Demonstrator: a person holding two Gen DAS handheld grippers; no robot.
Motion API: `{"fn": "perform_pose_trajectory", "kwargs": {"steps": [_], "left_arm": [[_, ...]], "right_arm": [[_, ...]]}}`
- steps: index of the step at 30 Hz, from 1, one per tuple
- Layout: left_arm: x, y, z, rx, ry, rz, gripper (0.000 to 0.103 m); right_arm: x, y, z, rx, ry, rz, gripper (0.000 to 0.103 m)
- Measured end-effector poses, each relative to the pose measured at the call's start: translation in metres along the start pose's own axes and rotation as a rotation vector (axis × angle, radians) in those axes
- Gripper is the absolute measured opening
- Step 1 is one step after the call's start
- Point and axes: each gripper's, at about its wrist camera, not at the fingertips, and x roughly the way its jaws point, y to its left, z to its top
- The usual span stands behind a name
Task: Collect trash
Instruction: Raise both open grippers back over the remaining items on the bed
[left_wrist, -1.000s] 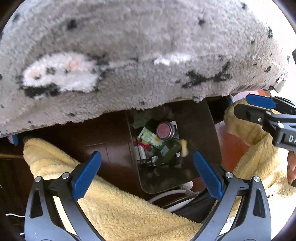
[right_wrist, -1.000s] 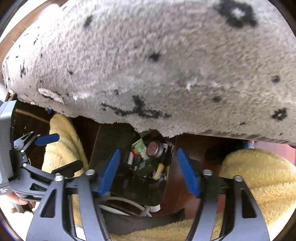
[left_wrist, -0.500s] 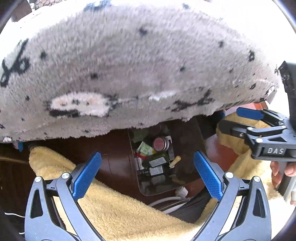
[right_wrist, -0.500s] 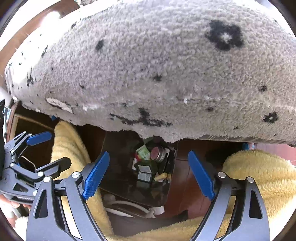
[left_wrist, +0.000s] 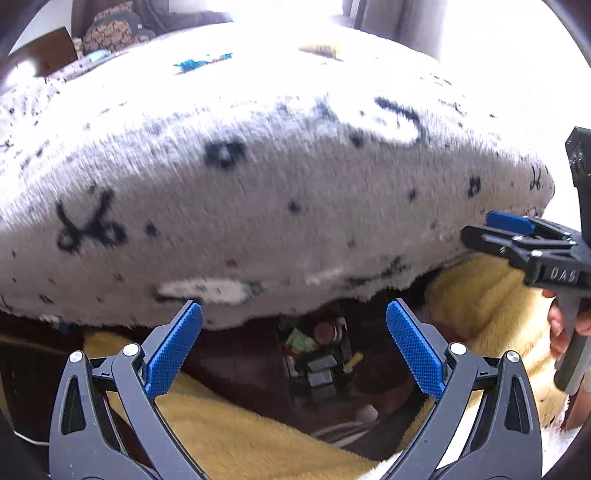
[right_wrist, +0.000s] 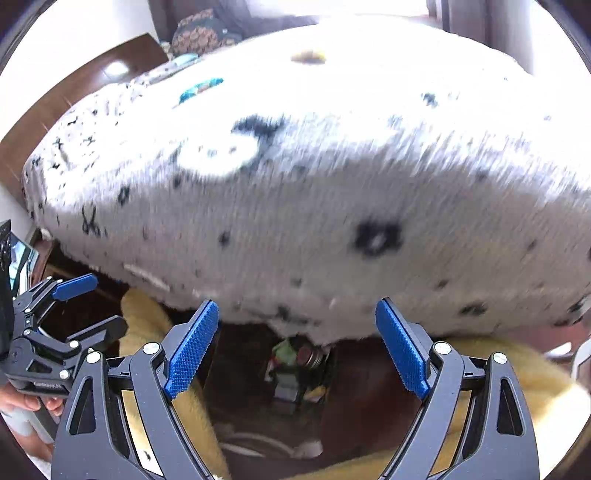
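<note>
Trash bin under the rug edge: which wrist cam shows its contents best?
Left wrist. The trash bin shows several items below the white rug. In the right wrist view the bin is blurrier and the rug covers more of it.

Two wrappers lie well apart on the shaggy rug: a blue wrapper (left_wrist: 202, 62) and a yellow wrapper (left_wrist: 320, 49). Below its edge, a dark bin (left_wrist: 376, 384) holds mixed trash (left_wrist: 319, 354).

Strong daylight is pouring in from the top of both frames, blowing out the upper part of the shaggy white rug with black marks (left_wrist: 280, 192) (right_wrist: 332, 206) to pure white. Its pile is smearing into streaks of motion blur. Below its edge, the dark wooden recess (left_wrist: 236, 365) is sitting in deep shadow. Fisheye distortion is bending the edges, with black vignetting at the corners.
</note>
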Motion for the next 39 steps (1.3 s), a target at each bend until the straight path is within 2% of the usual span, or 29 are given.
{"fn": "perform_pose_trajectory", "kwargs": {"steps": [7,12,18,20,26,29,33,39], "left_arm": [[-0.009,0.024,0.039,-0.018,-0.067,0.056,0.095],[-0.001,0.043,0.067,-0.043,-0.103,0.088,0.095],[0.007,0.074,0.104,-0.08,-0.146,0.13,0.095],[0.011,0.085,0.117,-0.095,-0.153,0.139,0.095],[0.035,0.113,0.149,-0.111,-0.141,0.165,0.095],[0.051,0.123,0.167,-0.11,-0.13,0.172,0.095],[0.072,0.13,0.194,-0.093,-0.121,0.171,0.095],[0.103,0.132,0.236,-0.067,-0.102,0.167,0.095]], "right_arm": [[-0.013,-0.009,0.044,-0.027,-0.085,-0.073,0.088],[-0.01,-0.008,0.078,-0.061,-0.136,-0.106,0.088],[0.008,-0.001,0.12,-0.091,-0.172,-0.111,0.089],[0.013,0.001,0.132,-0.1,-0.182,-0.106,0.092],[0.041,0.005,0.171,-0.109,-0.165,-0.091,0.093],[0.058,0.005,0.191,-0.122,-0.154,-0.12,0.093],[0.085,0.0,0.222,-0.102,-0.115,-0.13,0.093],[0.119,0.0,0.263,-0.131,-0.101,-0.162,0.093]]}}
